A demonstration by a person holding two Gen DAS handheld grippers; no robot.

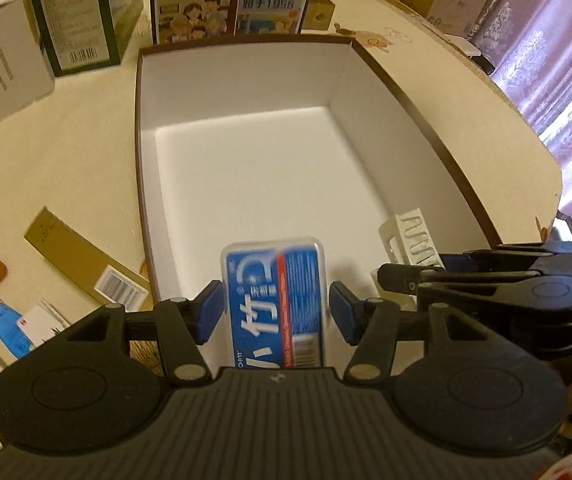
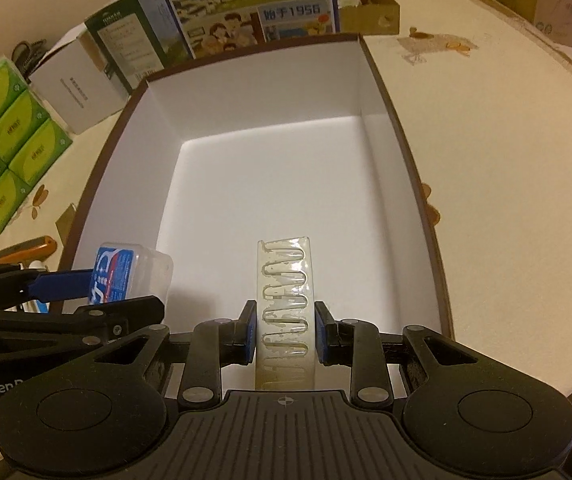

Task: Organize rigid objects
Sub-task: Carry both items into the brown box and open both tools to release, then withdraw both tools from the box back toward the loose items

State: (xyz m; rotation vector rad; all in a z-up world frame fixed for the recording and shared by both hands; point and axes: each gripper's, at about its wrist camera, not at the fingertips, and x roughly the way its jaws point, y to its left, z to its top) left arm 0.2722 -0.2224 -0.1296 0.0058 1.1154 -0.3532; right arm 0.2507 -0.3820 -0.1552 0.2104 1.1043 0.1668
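Observation:
My left gripper (image 1: 276, 310) is shut on a small clear plastic case with a blue label (image 1: 274, 300), its blue pads against both sides. It hangs over the near end of a large open box, white inside with a brown rim (image 1: 425, 120). My right gripper (image 2: 286, 328) is shut on a clear plastic strip with wavy slots (image 2: 286, 280), also over the box's near end (image 2: 405, 152). The two grippers are side by side: the right wrist view shows the left gripper (image 2: 118, 288) with the blue case (image 2: 122, 266), and the left wrist view shows the right gripper (image 1: 397, 276) with the strip (image 1: 411, 232). Nothing lies on the floor of the box.
A tall milk carton with a cartoon picture (image 1: 230, 0) stands just behind the box. Left of it are a dark green carton (image 1: 82, 20) and a white box (image 1: 2, 64). Green tissue packs (image 2: 2, 140), a flat gold box (image 1: 82, 260) and a toothpaste tube (image 1: 2, 320) lie at the left.

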